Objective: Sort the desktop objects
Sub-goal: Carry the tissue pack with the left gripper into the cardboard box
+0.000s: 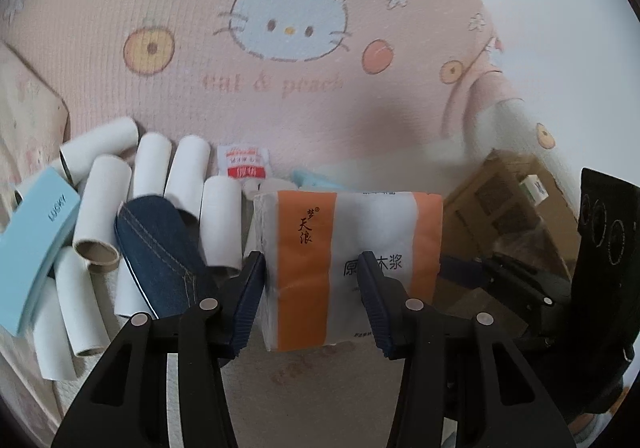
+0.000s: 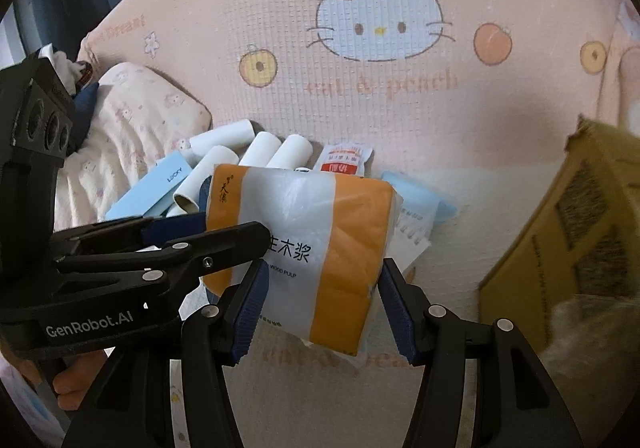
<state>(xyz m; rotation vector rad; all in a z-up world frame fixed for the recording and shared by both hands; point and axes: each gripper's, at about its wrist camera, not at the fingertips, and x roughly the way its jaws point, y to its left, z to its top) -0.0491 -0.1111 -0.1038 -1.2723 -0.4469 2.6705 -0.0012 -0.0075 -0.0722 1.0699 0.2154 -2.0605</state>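
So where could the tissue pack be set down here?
Free: the pink cartoon-cat mat behind the small red-and-white sachet, across to the brown cardboard box. Crowded: the white cardboard tubes and denim pouch at left.

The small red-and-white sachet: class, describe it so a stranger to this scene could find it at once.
Start at the cat face printed on the pink mat. Below it lies a row of white cardboard tubes. The sachet lies at the row's right end, flat and red-printed.
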